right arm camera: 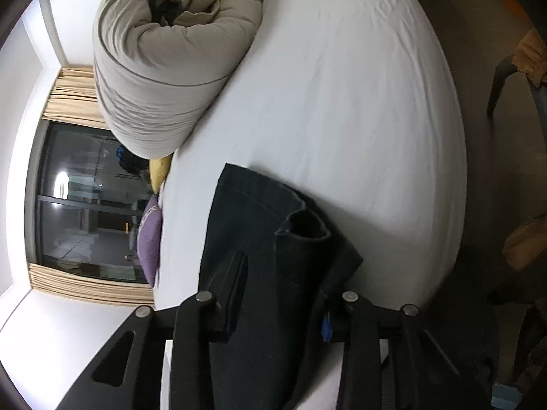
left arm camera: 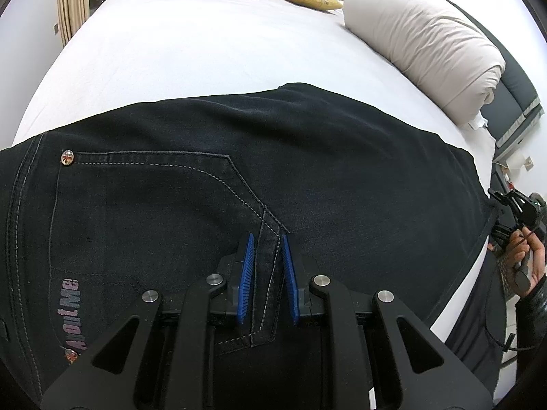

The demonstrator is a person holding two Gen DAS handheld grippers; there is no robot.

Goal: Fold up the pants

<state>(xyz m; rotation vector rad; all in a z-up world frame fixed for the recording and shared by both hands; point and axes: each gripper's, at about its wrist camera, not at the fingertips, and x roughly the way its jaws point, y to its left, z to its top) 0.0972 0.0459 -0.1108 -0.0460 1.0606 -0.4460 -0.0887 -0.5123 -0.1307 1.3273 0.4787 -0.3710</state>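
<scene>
The black jeans (left arm camera: 273, 157) are lying across the near edge of the white bed (left arm camera: 212, 51), seat and back pocket (left arm camera: 143, 205) facing up; the left gripper (left arm camera: 267, 256) is sitting over the waistband end, its blue pads (left arm camera: 247, 273) nearly closed around a stitched strip of denim, seemingly a belt loop or seam edge; the right gripper (right arm camera: 280, 294) is holding the leg end (right arm camera: 273, 239), cloth filling the space between its jaws, though how tightly it is pinching I cannot tell; a rolled duvet (left arm camera: 424, 41) is resting further up. The denim looks heavyish, limp yet thick, unlikely to slip; doubled seams and hems should be giving the firmest hold.
</scene>
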